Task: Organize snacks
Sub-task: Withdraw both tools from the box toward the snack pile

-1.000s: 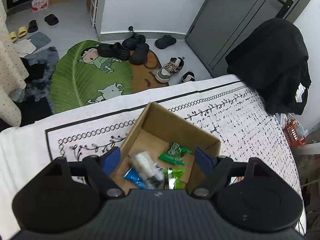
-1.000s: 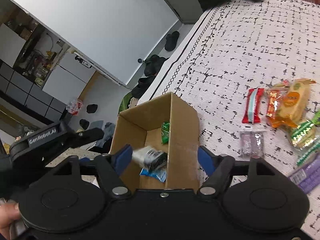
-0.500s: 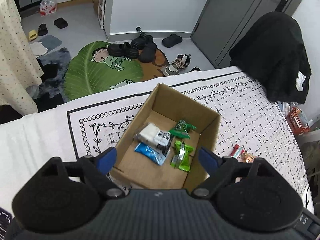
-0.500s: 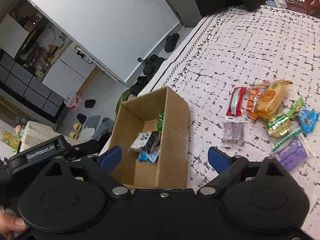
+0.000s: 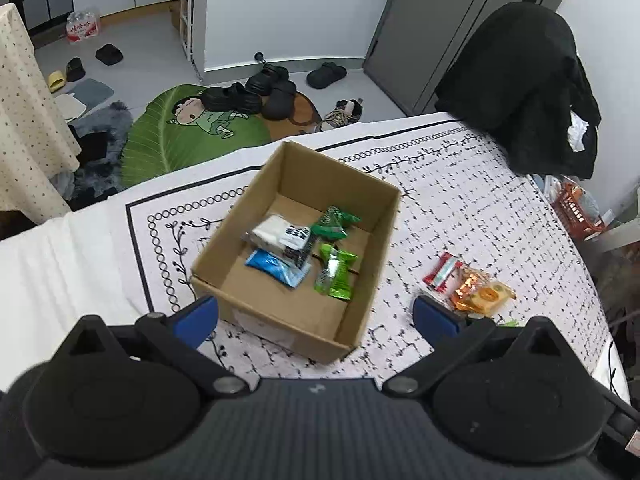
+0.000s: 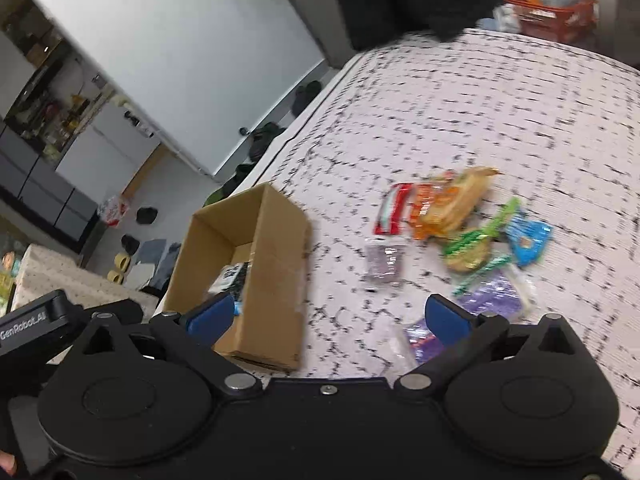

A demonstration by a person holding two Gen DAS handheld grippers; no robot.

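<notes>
Hovering both grippers above the tabletop (image 5: 472, 208) with nothing held, I judge I am between picks: some snacks are boxed, more wait outside. My left gripper (image 5: 316, 316) has its fingers spreading wide, empty, over the near end of the cardboard box (image 5: 296, 322). My right gripper (image 6: 328, 316) is opening likewise, nothing between its fingers. Inside the box lie a white-and-black pack (image 5: 280, 234), a blue sachet (image 5: 276, 268) and two green wrappers (image 5: 335, 270), all crinkly film. To the box's right sits the loose pile (image 6: 460, 236): red, orange, green, blue and purple packets, glossy, thin and limp. Next I would need to swing right, drop onto one flat packet and pinch its edge.
</notes>
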